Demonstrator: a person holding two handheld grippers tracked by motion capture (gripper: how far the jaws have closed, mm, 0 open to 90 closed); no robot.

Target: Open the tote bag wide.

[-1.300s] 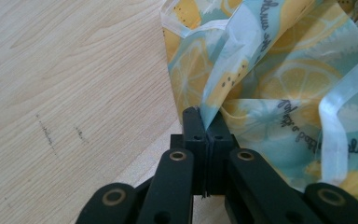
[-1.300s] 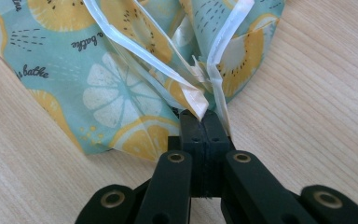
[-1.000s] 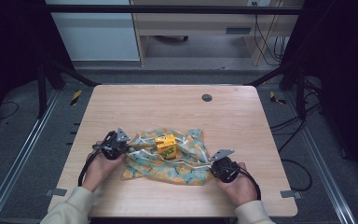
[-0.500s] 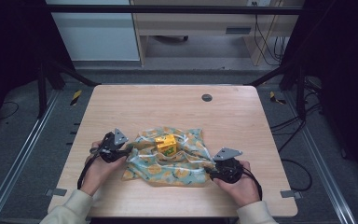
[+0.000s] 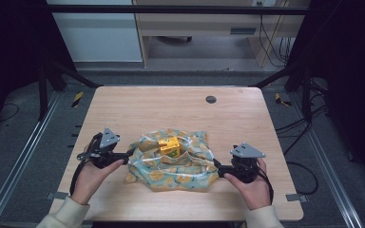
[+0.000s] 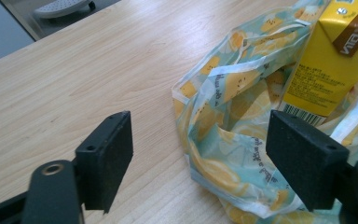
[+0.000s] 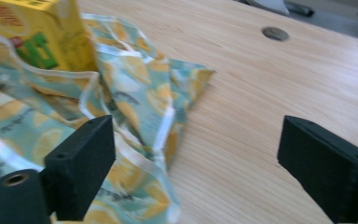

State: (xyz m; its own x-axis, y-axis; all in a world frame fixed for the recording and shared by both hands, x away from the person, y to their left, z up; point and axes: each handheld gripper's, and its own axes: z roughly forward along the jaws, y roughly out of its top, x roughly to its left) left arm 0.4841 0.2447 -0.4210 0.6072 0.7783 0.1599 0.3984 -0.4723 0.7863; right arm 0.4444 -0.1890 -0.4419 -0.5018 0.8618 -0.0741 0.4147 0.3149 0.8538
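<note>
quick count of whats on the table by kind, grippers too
drink carton: 1
lemon-print bag: 1
grippers: 2, the left gripper and the right gripper, both open with nothing between the jaws
total: 4

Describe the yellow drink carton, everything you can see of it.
The yellow drink carton is a small box of printed card with a brown band and white lettering near its top, small print and a barcode low on one face, and green marks on another. It stands roughly upright, slightly tilted, in the middle of the crumpled lemon-print bag, whose folds and white-edged rim wrap its base. Neither gripper touches it; it stands on the wooden table toward the near edge.
</note>
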